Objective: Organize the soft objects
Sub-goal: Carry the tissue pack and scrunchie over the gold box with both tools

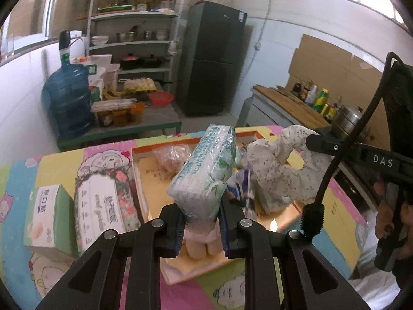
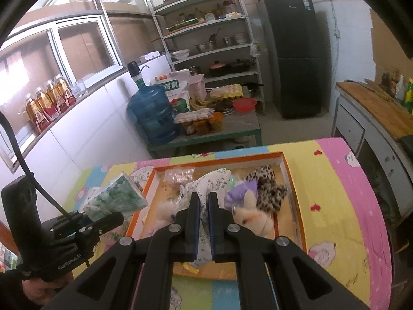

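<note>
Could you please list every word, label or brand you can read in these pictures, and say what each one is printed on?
"DAS": on the right gripper, on its black body.
"GenRobot.AI": on the left gripper, on its handle.
Chinese print on the tissue pack, the green box, the floral tissue pack and the flour bag: too blurred to read.

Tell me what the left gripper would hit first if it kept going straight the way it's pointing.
Probably the things in the orange-rimmed tray. The left gripper is shut on a tissue pack, so the pack's far end would likely meet them first, perhaps the clear bag or the floral cloth. Depth is unclear.
</note>
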